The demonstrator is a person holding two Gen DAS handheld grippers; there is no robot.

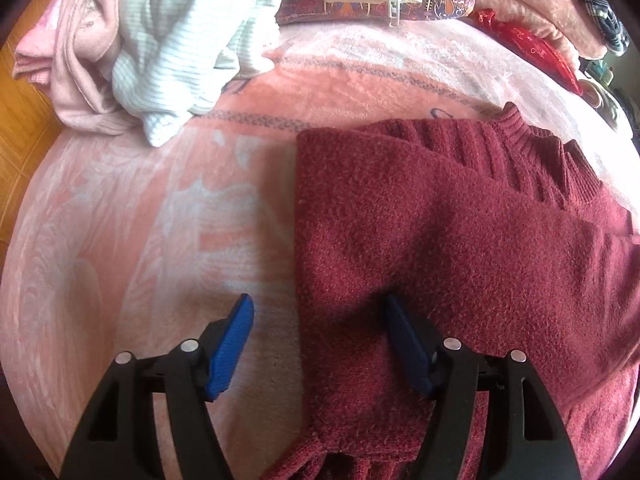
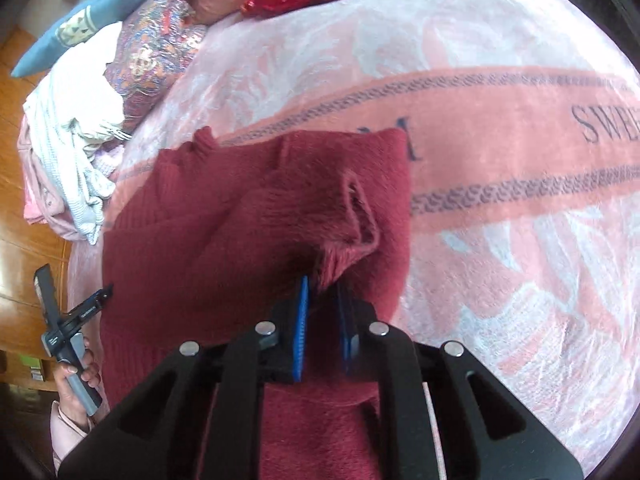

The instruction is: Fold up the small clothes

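On the left we see a heap of unfolded garments, a pale pink fleece piece and a white ribbed knit (image 1: 176, 52), still waiting at the edge of the pink patterned plush blanket (image 1: 132, 216) that covers the bed. So we judge the task well short of done.

In the middle lies the fuzzy dark red knit sweater (image 1: 460, 232), partly folded, one sleeve already laid across its body and the ribbed collar pointing away from us. Our left gripper (image 1: 318, 344) stands wide apart over the sweater's left edge, one blue pad above bare blanket and the other above red knit, holding nothing.

Further right, our right gripper (image 2: 323, 320) is pinched narrow on a raised fold of the sweater's sleeve (image 2: 352, 216), lifting it off the body. We judge this sleeve fold, then the halving, still remain.
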